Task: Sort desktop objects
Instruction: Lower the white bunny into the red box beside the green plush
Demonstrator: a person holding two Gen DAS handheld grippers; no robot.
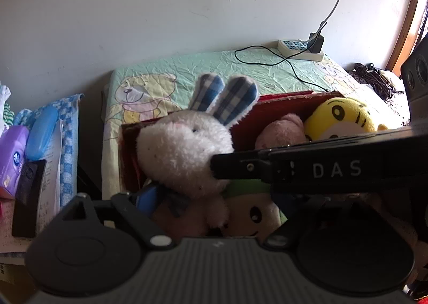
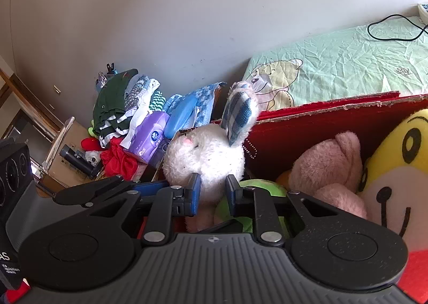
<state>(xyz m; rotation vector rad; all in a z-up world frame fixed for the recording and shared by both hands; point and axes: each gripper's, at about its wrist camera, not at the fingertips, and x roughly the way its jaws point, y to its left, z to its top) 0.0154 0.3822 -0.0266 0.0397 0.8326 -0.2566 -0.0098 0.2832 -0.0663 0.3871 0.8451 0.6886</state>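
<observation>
Right wrist view, frame centre: right gripper clenches the white rabbit above the red box, so lower before releasing; left gripper's fingers seem spread, largely hidden.

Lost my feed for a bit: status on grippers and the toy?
Right gripper shut on white rabbit, over red box. Left gripper open under rabbit. Pink bear and yellow toy crowd the box.
</observation>
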